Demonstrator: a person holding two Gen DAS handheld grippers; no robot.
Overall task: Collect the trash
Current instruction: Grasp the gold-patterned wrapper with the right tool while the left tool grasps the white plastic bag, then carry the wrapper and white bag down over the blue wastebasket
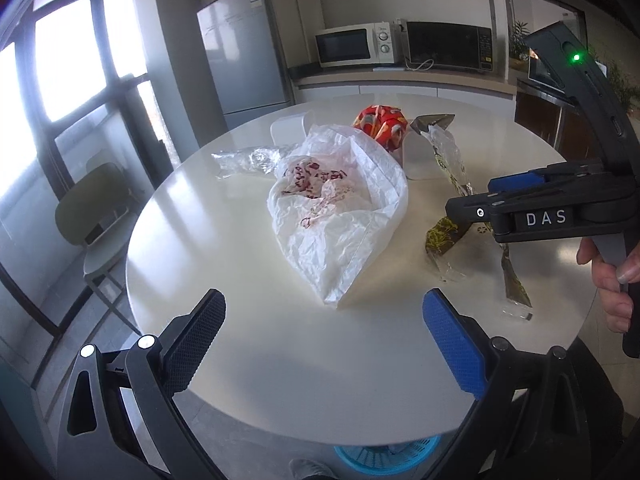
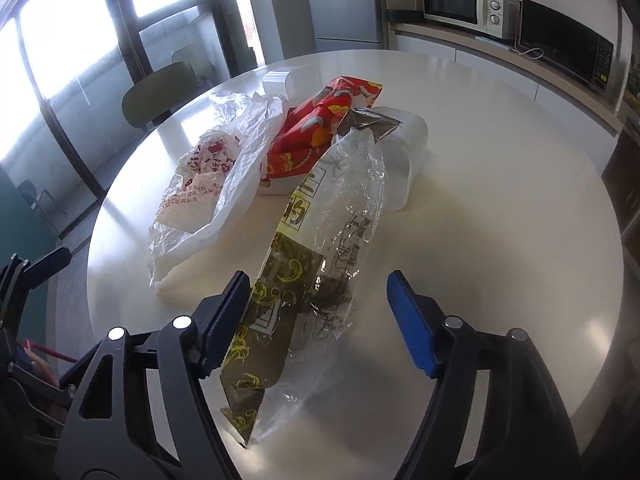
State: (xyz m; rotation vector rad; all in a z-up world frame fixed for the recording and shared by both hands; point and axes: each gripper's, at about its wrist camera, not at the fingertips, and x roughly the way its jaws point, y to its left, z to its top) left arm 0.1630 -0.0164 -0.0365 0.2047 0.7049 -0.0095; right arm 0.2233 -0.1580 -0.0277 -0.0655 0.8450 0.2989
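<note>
A long clear wrapper (image 2: 316,240) with a dark green and yellow print lies on the round white table (image 2: 500,280), its far end leaning on a white tub (image 2: 404,152). My right gripper (image 2: 316,324) straddles its near part with the jaws apart. The black pad touches the wrapper's edge and the blue pad stands clear of it. In the left wrist view the same wrapper (image 1: 448,172) runs under the right gripper (image 1: 472,200). My left gripper (image 1: 324,340) is open over the table's near edge, in front of a crumpled white bag (image 1: 340,208) with red print. A red snack packet (image 1: 380,124) sits behind the bag.
A crumpled clear film (image 1: 248,158) and a second white tub (image 1: 288,128) lie at the far left of the table. Under the table's near edge stands a blue basket (image 1: 384,456). A green chair (image 1: 92,208) stands to the left by the windows.
</note>
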